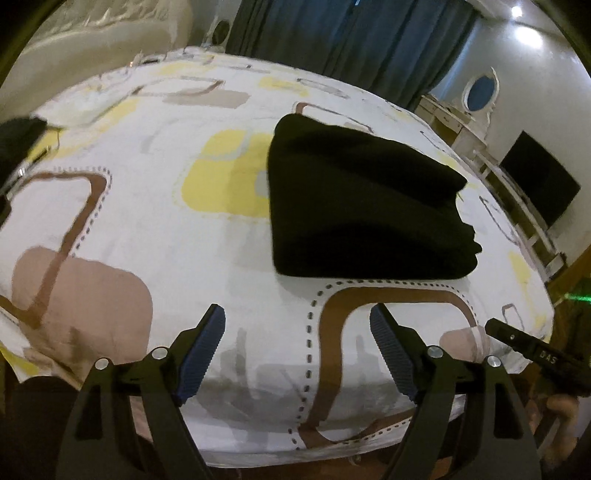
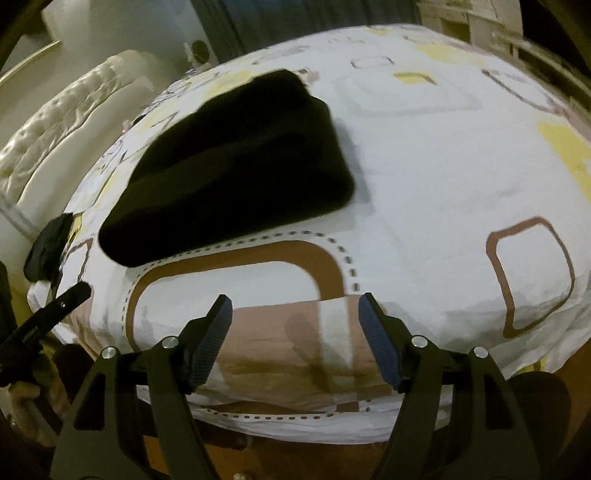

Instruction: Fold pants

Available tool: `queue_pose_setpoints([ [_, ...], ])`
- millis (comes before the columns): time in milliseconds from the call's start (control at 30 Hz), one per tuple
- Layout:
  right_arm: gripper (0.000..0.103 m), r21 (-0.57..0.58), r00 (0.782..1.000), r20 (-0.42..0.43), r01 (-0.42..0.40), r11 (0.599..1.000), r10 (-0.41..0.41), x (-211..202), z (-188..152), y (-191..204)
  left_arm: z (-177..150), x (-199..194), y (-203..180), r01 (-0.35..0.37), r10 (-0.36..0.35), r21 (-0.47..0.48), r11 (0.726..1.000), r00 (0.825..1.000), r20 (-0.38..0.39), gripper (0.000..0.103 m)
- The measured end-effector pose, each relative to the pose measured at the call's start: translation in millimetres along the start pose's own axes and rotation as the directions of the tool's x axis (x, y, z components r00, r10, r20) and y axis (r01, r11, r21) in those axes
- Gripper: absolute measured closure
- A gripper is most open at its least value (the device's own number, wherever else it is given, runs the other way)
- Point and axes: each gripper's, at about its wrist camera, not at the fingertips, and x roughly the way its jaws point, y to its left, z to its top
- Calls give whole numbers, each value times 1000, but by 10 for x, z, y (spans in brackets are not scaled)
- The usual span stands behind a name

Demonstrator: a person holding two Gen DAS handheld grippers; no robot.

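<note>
Blue ribbed pads [image 1: 205, 354] face each other across a wide gap on my left gripper [image 1: 297, 354], and nothing lies between them. My right gripper [image 2: 295, 341] reads the same: jaws spread, pads bare, only bedding beneath. I judge both are held clear and unloaded because the fold needs no further grip.

Below both grippers runs the near edge of the bed sheet [image 1: 155, 229], white with brown, yellow and pink shapes. It gives a flat working surface.

Farther in, the black pants [image 1: 365, 199] lie on the sheet as a compact folded stack, well apart from either gripper. In the left view its layered edges face right; in the right view the stack [image 2: 236, 170] sits up and to the left. I judge the fold complete or nearly so.

A dark item [image 2: 50, 247] sits at the sheet's left edge; I cannot identify it.

Beyond the bed stand blue curtains [image 1: 332, 33] and a padded headboard [image 2: 62, 118].
</note>
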Motion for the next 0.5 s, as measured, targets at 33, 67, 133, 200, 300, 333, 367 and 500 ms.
queue_pose_setpoints([
  [33,32,-10,1000,5,1,1000,-1,-22,-6,53,-7,-18,-46,-12,12,13,1000,1000,8,22],
  [67,32,-18,1000,11,0,1000,0,-45,-5,98,-11,-37,-96,-24,24,26,999,1000,16,20],
  [133,31,-42,999,30,12,999,-11,-93,-10,191,-19,-66,-172,-36,35,41,999,999,30,19],
  [200,31,-72,998,51,29,997,-25,-137,-6,280,-26,-84,-238,-42,40,44,998,998,39,19],
  [300,31,-93,997,75,38,995,-31,-209,0,358,-28,-82,-324,-53,51,52,997,998,36,19],
  [333,31,-96,996,79,41,995,-33,-219,7,368,-25,-76,-346,-64,62,56,996,997,36,19],
  [367,31,-99,996,84,47,994,-39,-222,13,380,-25,-67,-380,-91,89,64,994,995,39,19],
  [500,30,-99,995,91,53,994,-44,-254,2,390,-37,-57,-488,-183,179,92,979,983,49,19],
])
